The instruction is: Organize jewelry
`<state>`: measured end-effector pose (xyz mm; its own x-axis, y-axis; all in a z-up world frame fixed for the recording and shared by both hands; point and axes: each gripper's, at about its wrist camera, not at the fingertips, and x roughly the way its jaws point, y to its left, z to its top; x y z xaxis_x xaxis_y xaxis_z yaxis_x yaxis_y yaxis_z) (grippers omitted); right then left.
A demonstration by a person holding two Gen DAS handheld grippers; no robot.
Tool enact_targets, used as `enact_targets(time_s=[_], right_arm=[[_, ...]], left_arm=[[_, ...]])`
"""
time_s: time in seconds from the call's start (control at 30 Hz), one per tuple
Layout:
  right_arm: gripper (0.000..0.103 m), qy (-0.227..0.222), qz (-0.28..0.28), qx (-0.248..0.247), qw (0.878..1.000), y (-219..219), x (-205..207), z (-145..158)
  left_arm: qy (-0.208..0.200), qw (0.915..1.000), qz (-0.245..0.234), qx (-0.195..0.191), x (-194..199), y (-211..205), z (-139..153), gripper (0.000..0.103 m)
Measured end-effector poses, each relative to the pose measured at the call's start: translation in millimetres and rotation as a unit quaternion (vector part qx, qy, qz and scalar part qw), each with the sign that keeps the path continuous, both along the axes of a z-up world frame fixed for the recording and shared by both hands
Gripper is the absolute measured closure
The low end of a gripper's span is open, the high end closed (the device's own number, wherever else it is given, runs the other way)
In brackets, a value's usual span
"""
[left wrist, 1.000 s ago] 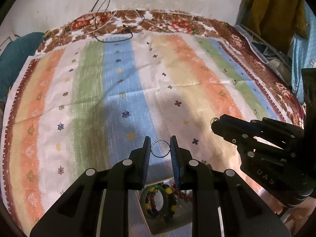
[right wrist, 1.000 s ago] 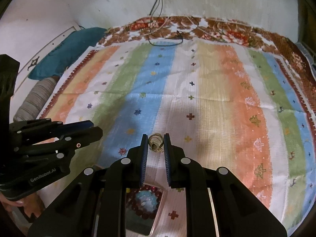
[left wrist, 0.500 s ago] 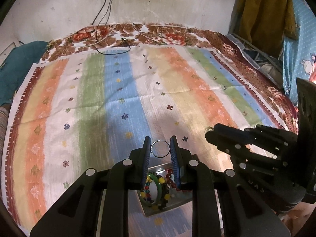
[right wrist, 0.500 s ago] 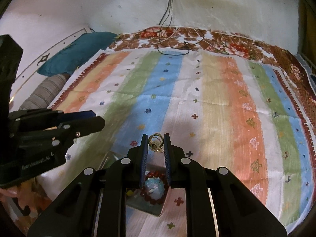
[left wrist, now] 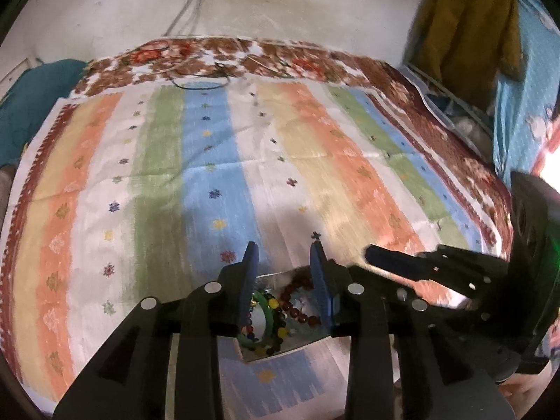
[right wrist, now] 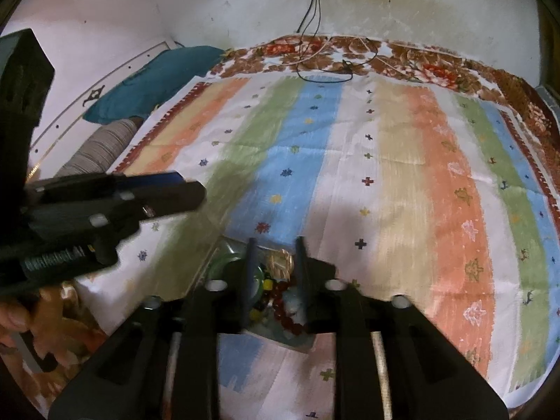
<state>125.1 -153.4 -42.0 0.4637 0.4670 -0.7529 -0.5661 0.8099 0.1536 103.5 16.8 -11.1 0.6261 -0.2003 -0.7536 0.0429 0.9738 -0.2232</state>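
A shiny metal tray [left wrist: 280, 351] lies on the striped cloth and holds a green bangle [left wrist: 269, 311], a multicoloured bead bracelet [left wrist: 274, 337] and a dark red bead bracelet [left wrist: 297, 309]. My left gripper [left wrist: 282, 255] is open and empty above the tray. My right gripper [right wrist: 273, 249] is open above the same tray [right wrist: 294, 341]; a blurred gold ring [right wrist: 280, 262] shows between its fingers, falling or lying in the tray. Each gripper shows in the other's view, the right one [left wrist: 392, 257] and the left one [right wrist: 168, 196].
A striped cloth [left wrist: 210, 175] covers a bed with a floral blanket [left wrist: 280, 56] at the far end. Black cables [right wrist: 322, 63] lie there below a wall socket. A teal pillow [right wrist: 150, 80] lies at the left, hanging clothes [left wrist: 465, 28] at the right.
Both grippers have opened. The thin silver ring has left the left gripper and the gold ring has left the right one. Both grippers have risen and pulled back over the tray.
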Motion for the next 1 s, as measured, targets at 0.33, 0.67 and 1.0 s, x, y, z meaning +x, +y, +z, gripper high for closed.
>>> enact_targets(time_s=[0.33,0.67,1.0], right_arm=[[0.043,-0.025,-0.014,0.002,1.000,-20.4,-18.6,8.8],[0.023,-0.039,-0.018,0.012,0.999,-46.0,-40.2,11.6],[0.009,-0.045,-0.022,0.026,0.998,-57.1,-51.7,13.2]], left_arm=[[0.007,0.9998,0.008,-0.020,-22.5,7.7,-2.3,0.054],[0.002,0.9999,-0.008,0.015,-55.5,-4.4,-8.8,0.023],[-0.010,0.9990,-0.005,0.043,-75.8,-7.9,-12.1,0.006]])
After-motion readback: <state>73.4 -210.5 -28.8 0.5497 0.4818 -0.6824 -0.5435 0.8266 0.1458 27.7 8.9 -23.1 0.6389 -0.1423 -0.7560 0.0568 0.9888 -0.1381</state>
